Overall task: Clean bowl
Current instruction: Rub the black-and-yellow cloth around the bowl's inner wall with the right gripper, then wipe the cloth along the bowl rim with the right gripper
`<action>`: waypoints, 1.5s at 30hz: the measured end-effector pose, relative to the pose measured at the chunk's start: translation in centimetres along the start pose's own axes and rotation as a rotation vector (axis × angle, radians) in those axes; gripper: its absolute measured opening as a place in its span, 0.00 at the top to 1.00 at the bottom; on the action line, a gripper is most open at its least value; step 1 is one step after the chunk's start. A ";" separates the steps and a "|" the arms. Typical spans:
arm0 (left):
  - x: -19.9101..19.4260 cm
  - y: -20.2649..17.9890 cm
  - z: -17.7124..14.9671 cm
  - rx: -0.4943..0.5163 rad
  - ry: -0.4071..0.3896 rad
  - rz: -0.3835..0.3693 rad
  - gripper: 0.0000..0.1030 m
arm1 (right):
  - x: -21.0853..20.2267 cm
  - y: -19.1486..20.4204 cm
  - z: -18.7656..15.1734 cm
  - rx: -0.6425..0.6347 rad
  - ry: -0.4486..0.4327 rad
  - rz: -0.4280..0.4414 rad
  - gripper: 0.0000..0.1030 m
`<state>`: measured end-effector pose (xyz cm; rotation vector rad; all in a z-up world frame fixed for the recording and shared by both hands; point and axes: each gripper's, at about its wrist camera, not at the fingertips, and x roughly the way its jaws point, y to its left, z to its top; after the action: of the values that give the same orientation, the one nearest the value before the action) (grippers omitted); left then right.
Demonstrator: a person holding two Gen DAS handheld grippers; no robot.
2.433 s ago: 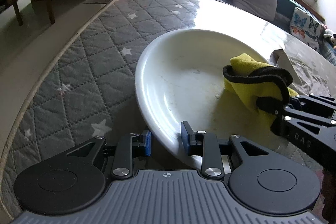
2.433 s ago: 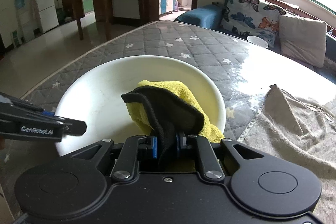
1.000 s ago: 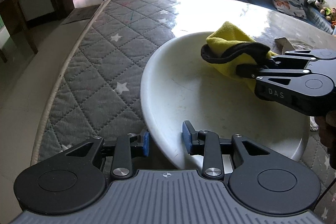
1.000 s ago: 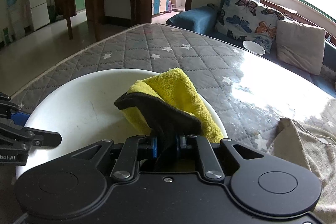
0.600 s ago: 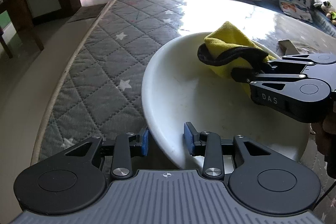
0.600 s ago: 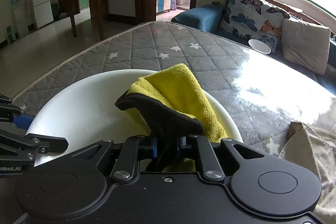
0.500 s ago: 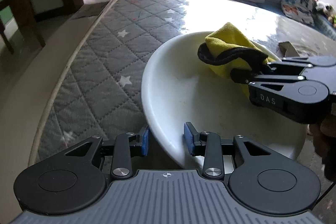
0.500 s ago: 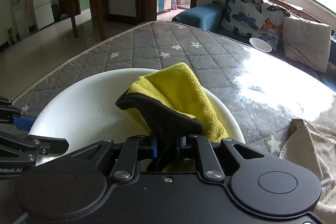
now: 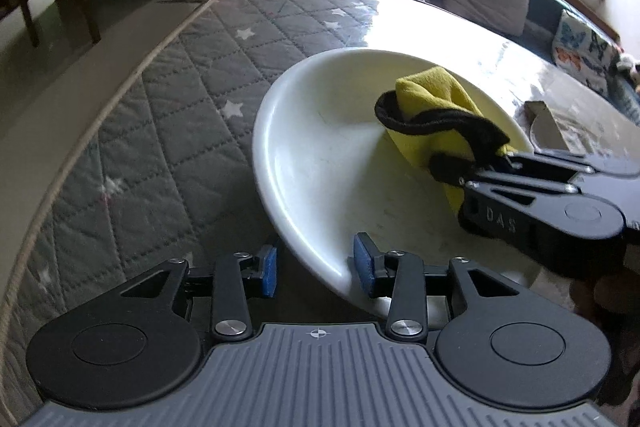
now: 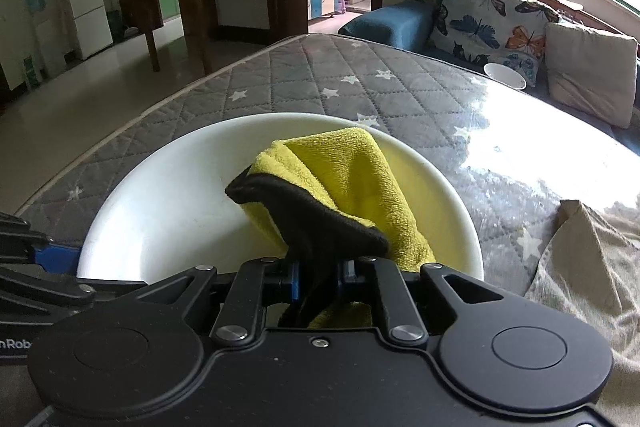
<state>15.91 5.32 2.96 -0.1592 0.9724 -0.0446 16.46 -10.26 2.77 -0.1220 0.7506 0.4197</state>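
Note:
A wide white bowl (image 9: 320,163) rests on a grey quilted mattress (image 9: 180,99); it also shows in the right wrist view (image 10: 172,211). My left gripper (image 9: 316,269) stands with its blue pads on either side of the bowl's near rim, with a gap to the rim on each side. My right gripper (image 10: 316,283) is shut on a yellow cloth with a black edge (image 10: 340,179), which lies against the far right inner wall of the bowl (image 9: 432,107).
A beige towel (image 10: 580,259) lies on the mattress to the right of the bowl. A small white bowl (image 10: 505,75) sits at the far edge by butterfly cushions (image 10: 488,23). The mattress edge (image 9: 80,131) drops to the floor on the left.
The yellow cloth in my right gripper has swept from the bowl's near right side to its far right wall. My left gripper stays at the near rim.

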 end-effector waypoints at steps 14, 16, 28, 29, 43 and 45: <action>-0.9 -1.1 -1.4 -0.078 -0.008 0.004 0.58 | -2.4 -0.4 -1.5 0.064 0.024 0.051 0.85; -0.9 -1.1 -1.5 -0.078 -0.009 0.002 0.58 | -2.8 -0.4 -1.6 0.083 0.029 0.070 0.85; -1.0 -1.1 -1.5 -0.024 -0.016 -0.007 0.68 | -5.1 -0.2 -2.4 0.029 0.025 0.068 0.85; -1.0 -1.1 -1.5 -0.022 -0.016 -0.007 0.69 | -5.2 -0.2 -2.5 0.017 0.022 0.060 0.85; -0.5 -0.9 0.0 0.099 -0.010 0.003 0.70 | -3.9 -2.0 -1.8 0.017 0.002 -0.027 0.85; -0.4 -0.8 0.2 0.115 -0.012 0.006 0.70 | -3.5 -2.2 -1.6 0.023 -0.001 -0.033 0.85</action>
<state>15.83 4.61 3.50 -0.0504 0.9559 -0.0934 14.09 -13.82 3.91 -0.1126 0.7515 0.3798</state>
